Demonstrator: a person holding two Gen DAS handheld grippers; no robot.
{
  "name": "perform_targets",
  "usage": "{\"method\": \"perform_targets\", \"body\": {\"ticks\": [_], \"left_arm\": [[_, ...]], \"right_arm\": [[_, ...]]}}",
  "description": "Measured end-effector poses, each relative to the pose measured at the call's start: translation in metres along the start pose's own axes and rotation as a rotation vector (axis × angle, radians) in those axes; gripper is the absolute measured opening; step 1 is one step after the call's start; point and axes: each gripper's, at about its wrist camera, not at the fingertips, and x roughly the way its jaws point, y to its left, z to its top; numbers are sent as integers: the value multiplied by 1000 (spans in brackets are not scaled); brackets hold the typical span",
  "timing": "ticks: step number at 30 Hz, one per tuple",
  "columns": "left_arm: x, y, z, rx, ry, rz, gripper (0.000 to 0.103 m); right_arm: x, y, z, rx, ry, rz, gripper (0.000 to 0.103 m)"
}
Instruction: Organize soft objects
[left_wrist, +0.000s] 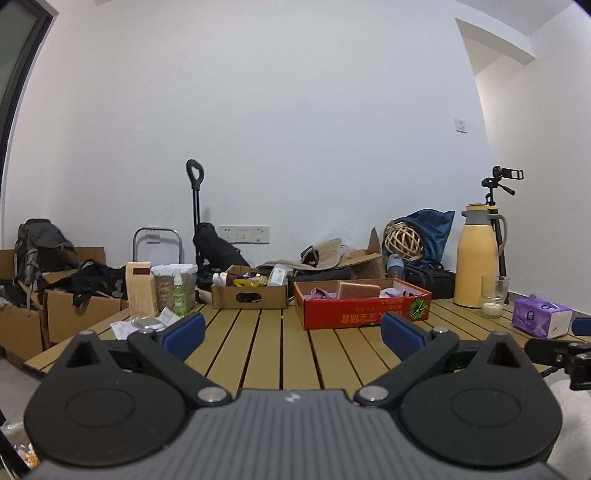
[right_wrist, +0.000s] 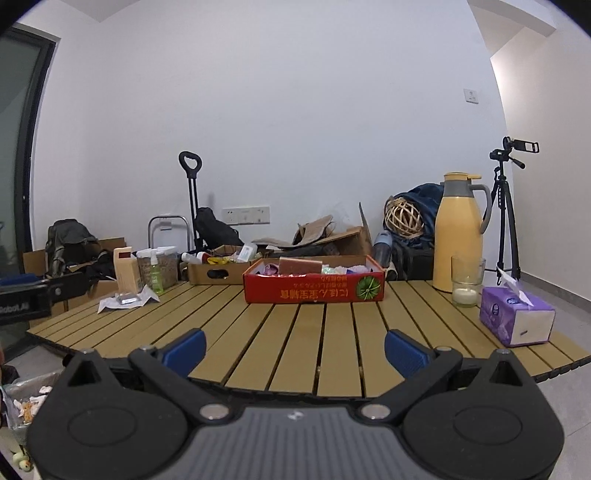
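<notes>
1. Left gripper (left_wrist: 293, 332) hovers level over the near edge of the slatted tabletop (left_wrist: 258, 350), its blue pads (left_wrist: 184, 334) spread wide with nothing between them.
2. Right gripper (right_wrist: 294, 350) is held the same way, pads apart and empty, aimed toward 12 o'clock.
3. At 3 o'clock in the left wrist view the right gripper is cut off by the frame edge.
4. At 12 o'clock sits a red cardboard box (right_wrist: 314, 290) holding soft objects (left_wrist: 322, 293) in pink and purple and a brown block (right_wrist: 300, 266); the rest is hard to make out.
5. At 11 o'clock a brown cardboard box (left_wrist: 249, 295) holds bottles and packets.
6. At 2 o'clock stands a purple tissue pack (right_wrist: 515, 317).
</notes>
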Motion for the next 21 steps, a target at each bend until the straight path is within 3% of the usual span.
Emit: {"method": "perform_targets", "body": {"ticks": [11,21], "left_arm": [[0,-11,-3,6,11,-46,103],[1,-9,-3,-2,15,-44,103]], "right_arm": [[1,0,1,9,4,-4,103],[5,0,0,5,13,-4,103]]}}
